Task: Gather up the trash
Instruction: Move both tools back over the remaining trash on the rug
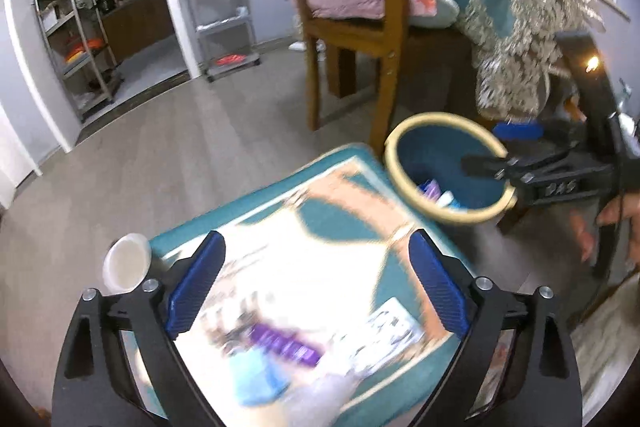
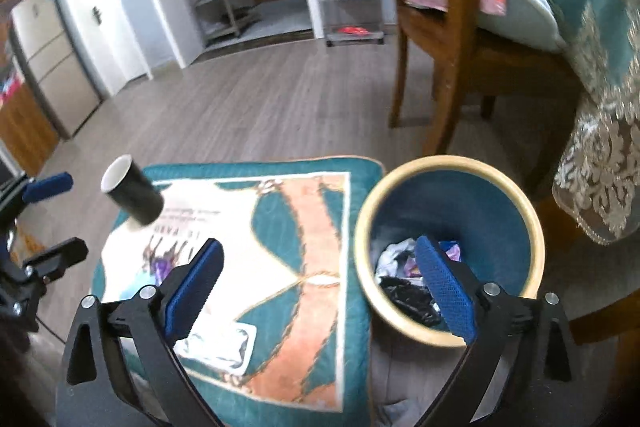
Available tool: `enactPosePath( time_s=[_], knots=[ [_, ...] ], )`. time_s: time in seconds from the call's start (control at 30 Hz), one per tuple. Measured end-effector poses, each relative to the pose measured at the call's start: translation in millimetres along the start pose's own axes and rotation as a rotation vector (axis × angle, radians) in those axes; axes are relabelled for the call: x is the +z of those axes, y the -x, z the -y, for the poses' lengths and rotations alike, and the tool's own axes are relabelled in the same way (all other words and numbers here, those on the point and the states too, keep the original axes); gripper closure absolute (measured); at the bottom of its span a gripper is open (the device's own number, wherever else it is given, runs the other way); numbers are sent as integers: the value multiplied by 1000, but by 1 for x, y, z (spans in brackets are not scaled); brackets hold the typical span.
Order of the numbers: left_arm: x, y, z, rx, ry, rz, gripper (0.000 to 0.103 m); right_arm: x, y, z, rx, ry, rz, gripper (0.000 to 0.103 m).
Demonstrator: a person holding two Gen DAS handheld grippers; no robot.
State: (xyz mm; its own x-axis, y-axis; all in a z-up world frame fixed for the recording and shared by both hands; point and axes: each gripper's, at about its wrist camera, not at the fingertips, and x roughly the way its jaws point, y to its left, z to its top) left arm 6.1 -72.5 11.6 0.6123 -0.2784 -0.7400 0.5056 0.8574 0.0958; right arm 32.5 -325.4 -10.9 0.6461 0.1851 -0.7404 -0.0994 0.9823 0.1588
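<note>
Both sets of tongs sat closest to the lens, and both were spread wide with nothing pinched between the blue pads. Left tongs [image 1: 316, 301] hung over a teal cushion [image 2: 320, 307] with a big printed picture on it, and that shot was pretty smeared, so take the details with salt. Right tongs [image 2: 318, 291] hovered half over that cushion and half over the bin.

Lying on the cushion near the right tongs was a flat clear wrapper [image 2: 218, 343], plus something small and purple [image 2: 162, 267] further up the print. Over at the far left corner of the cushion was a black paper cup [image 2: 132, 189] with a white inside, tipped on its side. Couldn't tell if it was fully resting or partly off the edge.

Just beside the cushion stood the trash bin [image 2: 532, 211], teal with a pale yellow rim, already holding a black bag, crumpled white stuff and a purple wrapper. So my read: one drop looked done, hands empty, and the step in hand was going back for more.

Next move probably calls for picking a target, wrapper or cup, lowering open tongs around it and squeezing. That flat wrapper looked fiddly to get under.

Further back: wooden chair [image 2: 436, 39], grey floor, shelving racks by the doorway
</note>
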Motion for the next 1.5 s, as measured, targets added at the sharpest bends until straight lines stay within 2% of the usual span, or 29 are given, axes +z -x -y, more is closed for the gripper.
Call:
enactPosePath(
  time_s=[0.23, 0.4, 0.6, 0.7, 0.77, 0.93, 1.2, 1.33, 1.37, 1.4, 1.5],
  knots=[
    [-40, -2, -44, 23, 118, -55, 8, -18, -4, -27, 59, -53, -71, 6],
    [-56, -6, -65, 48, 155, -65, 8, -30, -23, -36, 42, -102, -127, 6],
    [-74, -25, -92, 63, 234, -146, 8, -50, -53, -48, 43, -116, -200, 6],
    [-76, -26, -96, 68, 251, -154, 8, -59, -64, -59, 92, -99, -235, 6],
    [-76, -26, -96, 69, 249, -154, 8, -66, -68, -70, 120, -30, -256, 6],
    [-74, -26, -95, 57, 249, -155, 8, -97, -78, -110, 159, 258, -345, 6],
    [-71, -31, -93, 25, 262, -169, 8, -125, -96, -139, 173, 433, -415, 6],
    [-70, -33, -93, 22, 267, -176, 8, -139, -109, -150, 100, 550, -414, 8],
    [-70, -34, -93, 18, 273, -178, 8, -140, -111, -151, 84, 568, -405, 12],
    [-70, -35, -93, 15, 276, -180, 8, -140, -113, -152, 69, 583, -392, 26],
    [-71, -36, -92, 15, 270, -188, 8, -132, -115, -148, 61, 564, -372, 54]
  ],
)
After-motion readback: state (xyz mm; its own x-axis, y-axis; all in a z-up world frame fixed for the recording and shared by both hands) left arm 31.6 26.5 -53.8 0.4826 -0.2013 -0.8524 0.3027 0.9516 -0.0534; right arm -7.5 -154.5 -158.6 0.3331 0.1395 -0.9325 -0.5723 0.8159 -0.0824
